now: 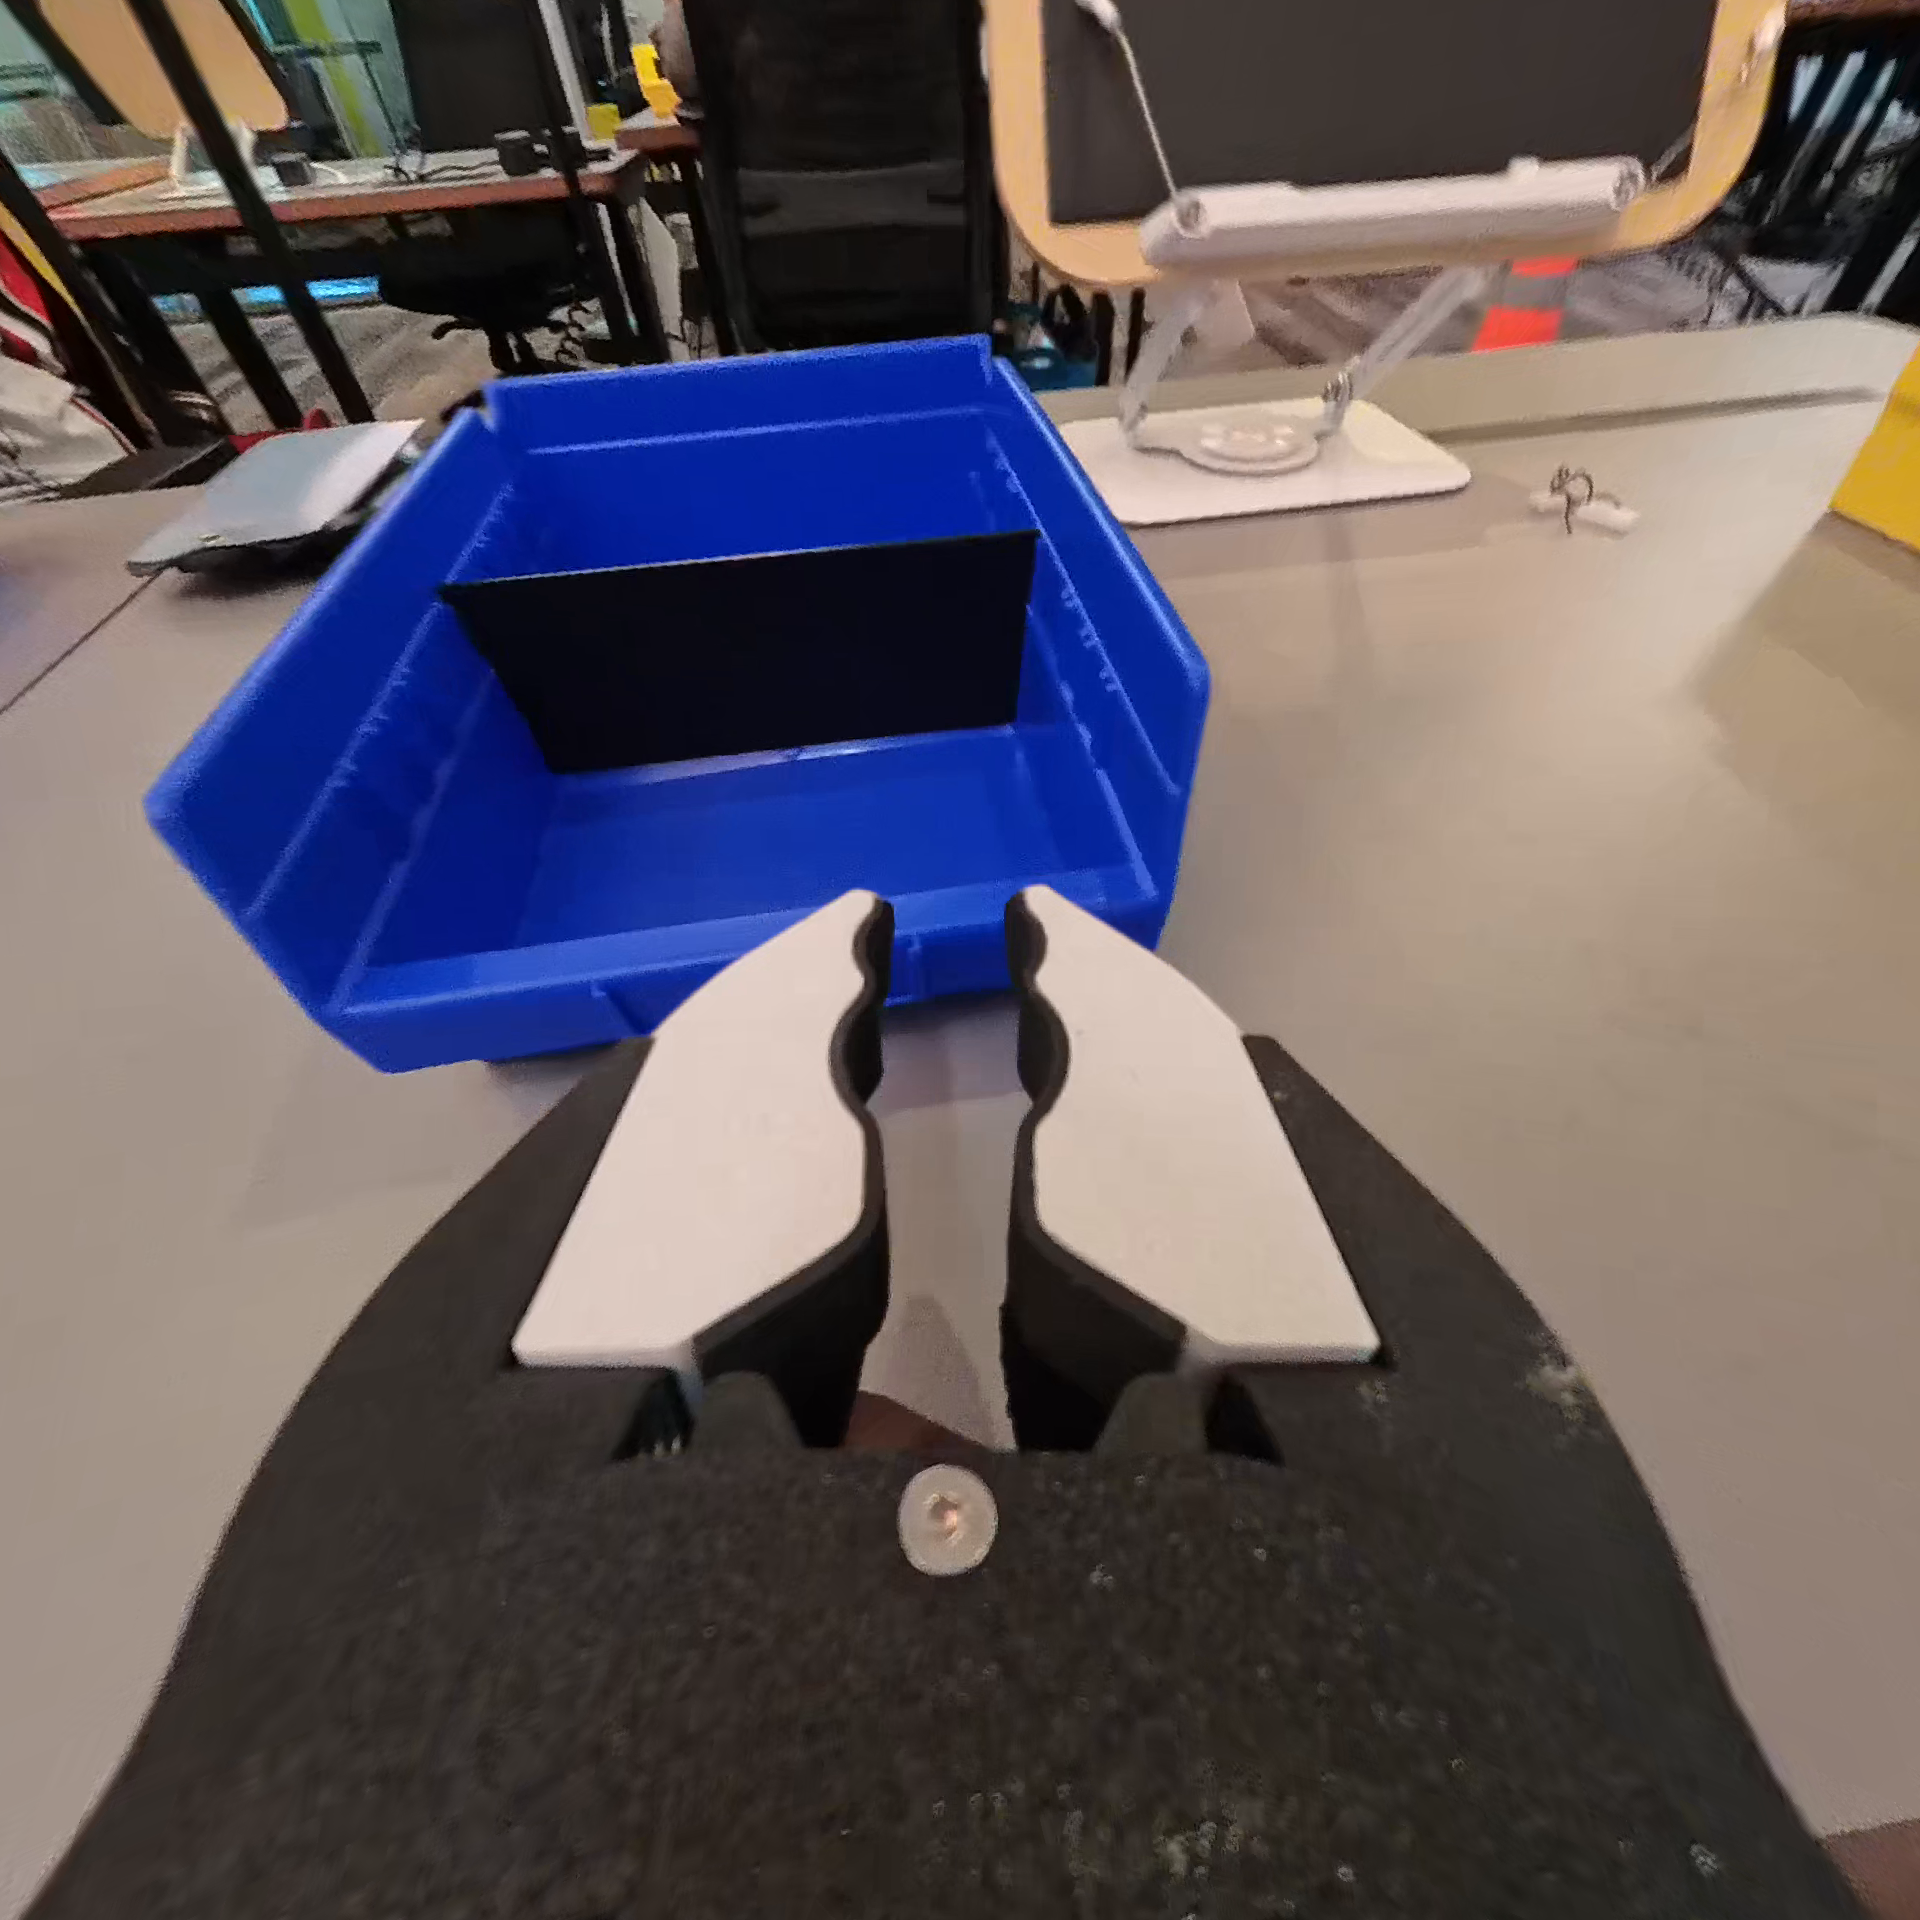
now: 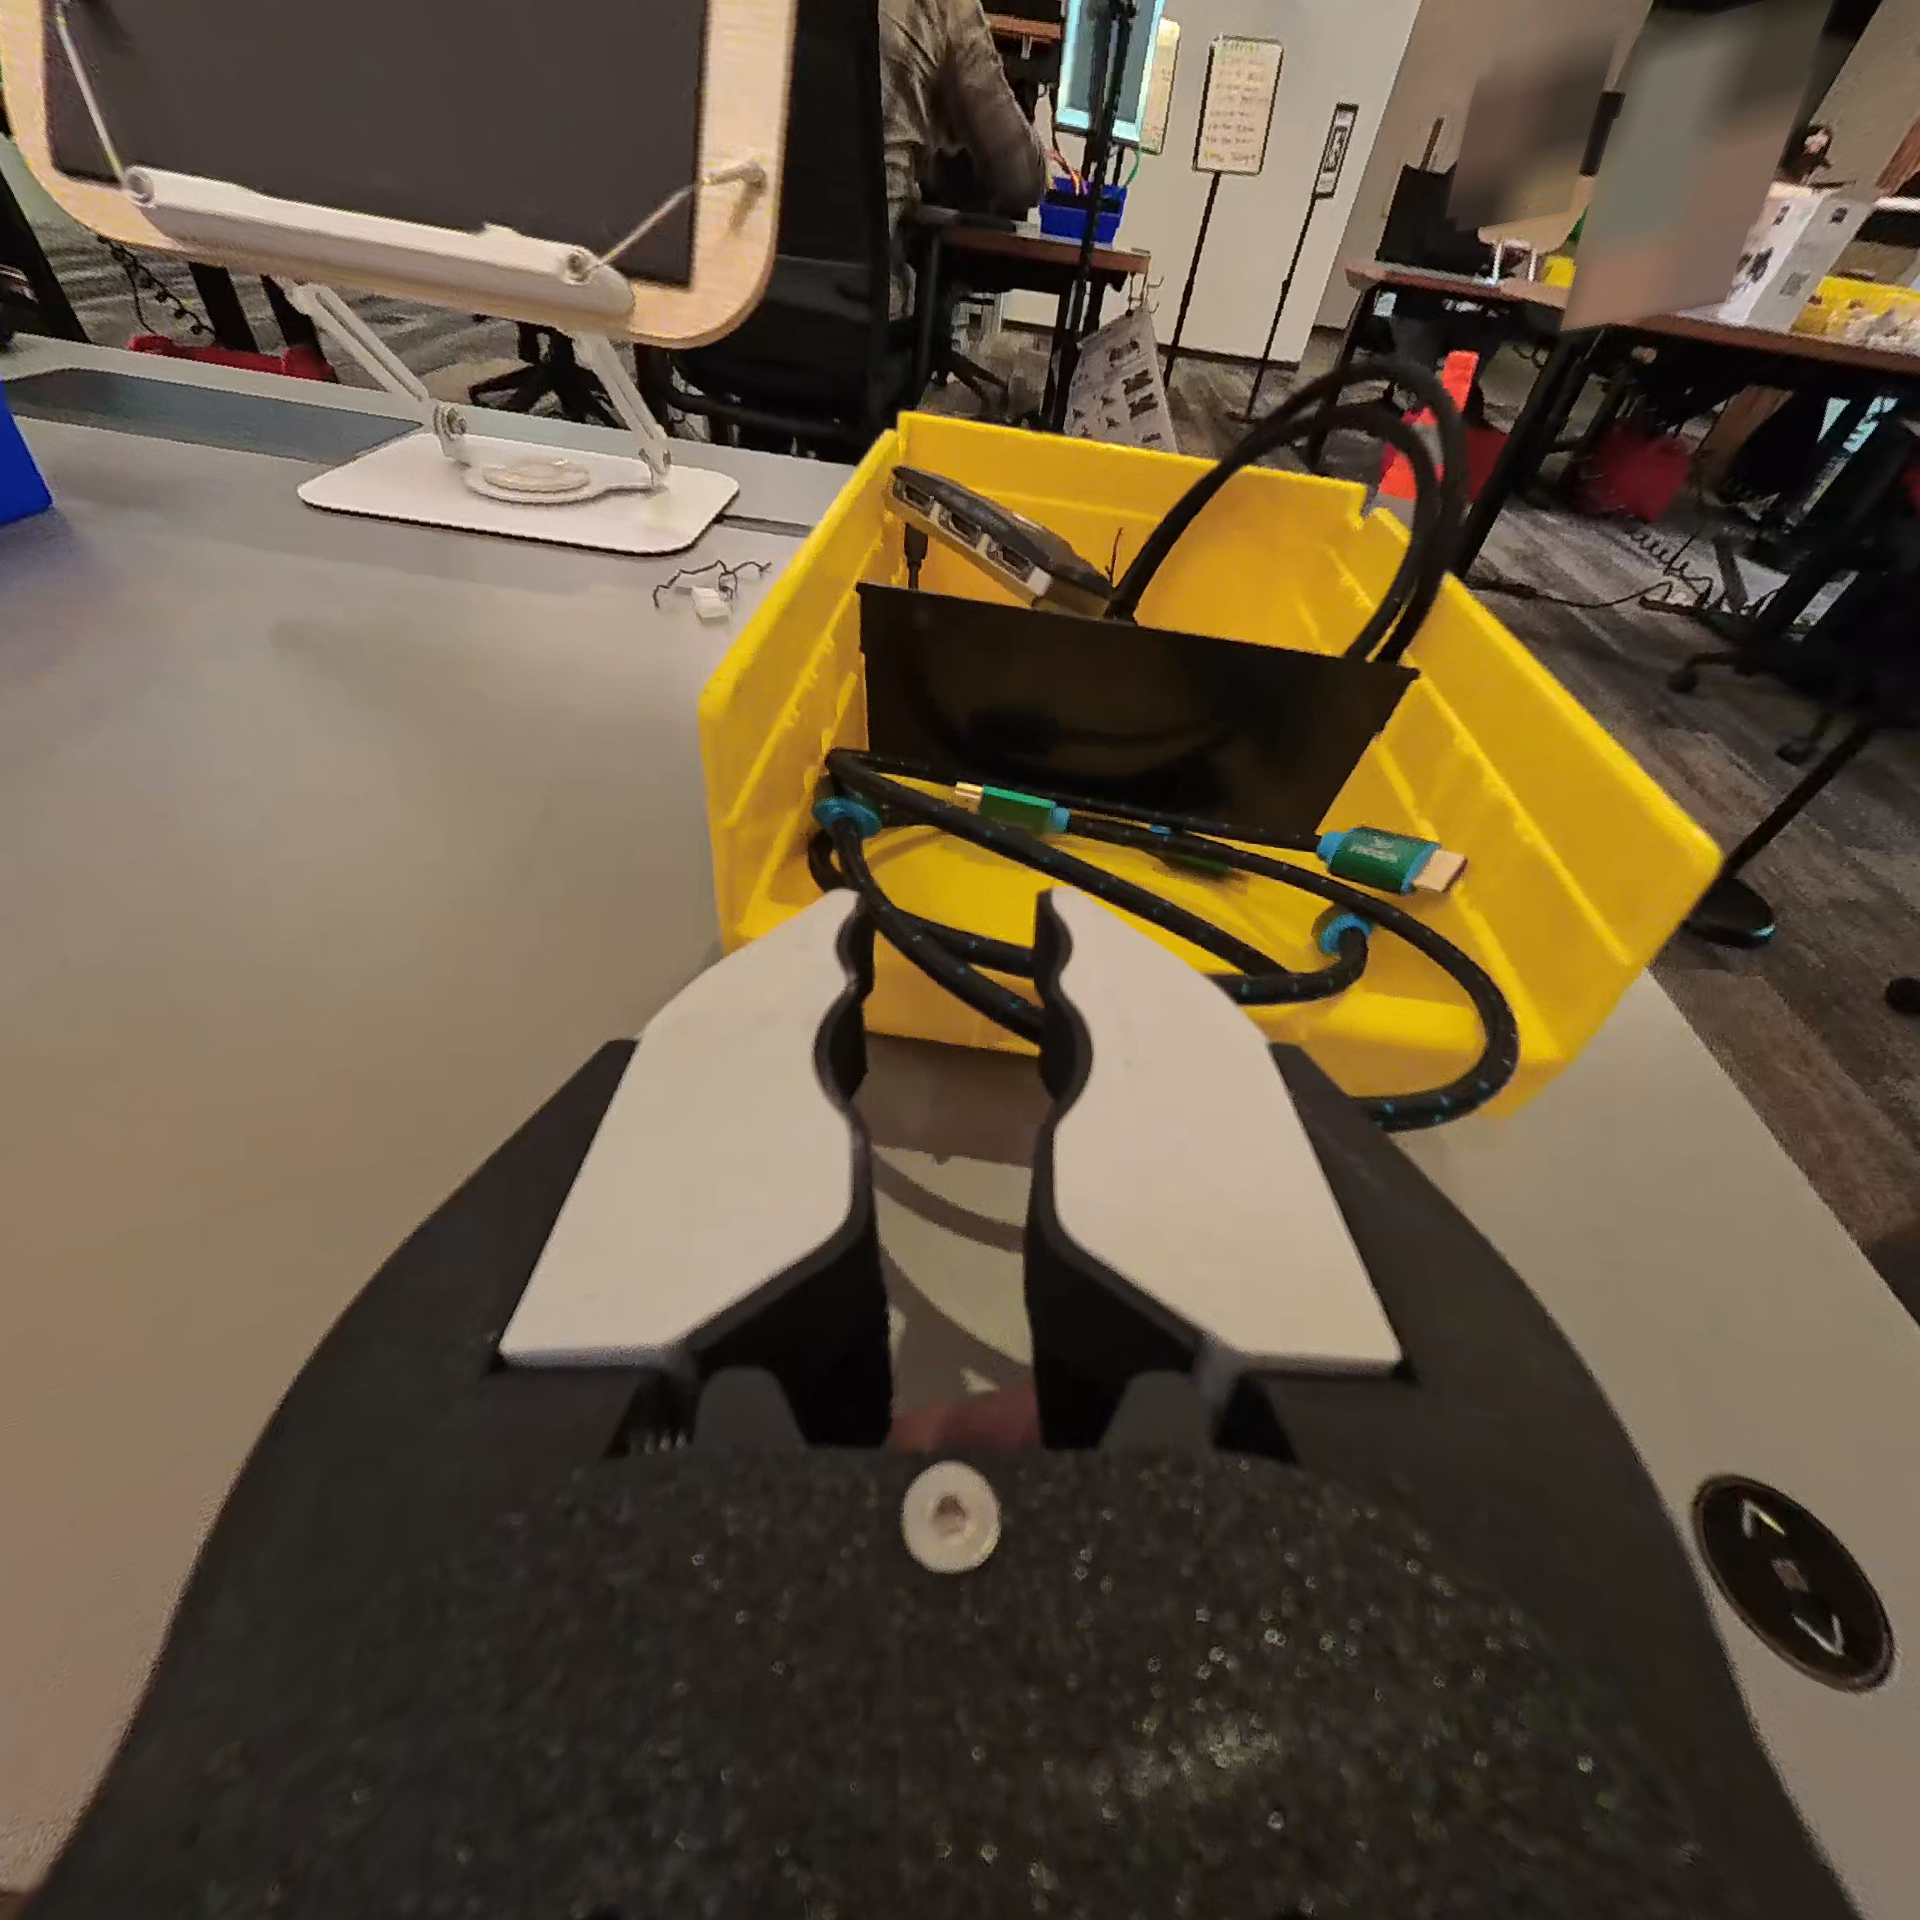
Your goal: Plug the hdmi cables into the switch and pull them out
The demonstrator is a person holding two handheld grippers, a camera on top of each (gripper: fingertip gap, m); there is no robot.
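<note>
- Left tongs (image 1: 948, 935): released, empty, facing blue bin (image 1: 312, 831) on table (image 1: 1455, 831).
- Right tongs (image 2: 948, 935): released, empty, aimed at yellow bin (image 2: 1507, 790) near table's right edge, likely for pickup.
- HDMI cables (image 2: 1143, 914): front compartment; switch (image 2: 997, 545): behind divider.

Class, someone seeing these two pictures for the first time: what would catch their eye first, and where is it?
Probably the yellow bin ahead of the right gripper: a braided cable with green plugs coils in its front compartment, and the switch leans behind its black divider. Next, the blue bin ahead of the left gripper, with nothing visible inside but its own divider. Both grippers hover open, holding nothing.
</note>
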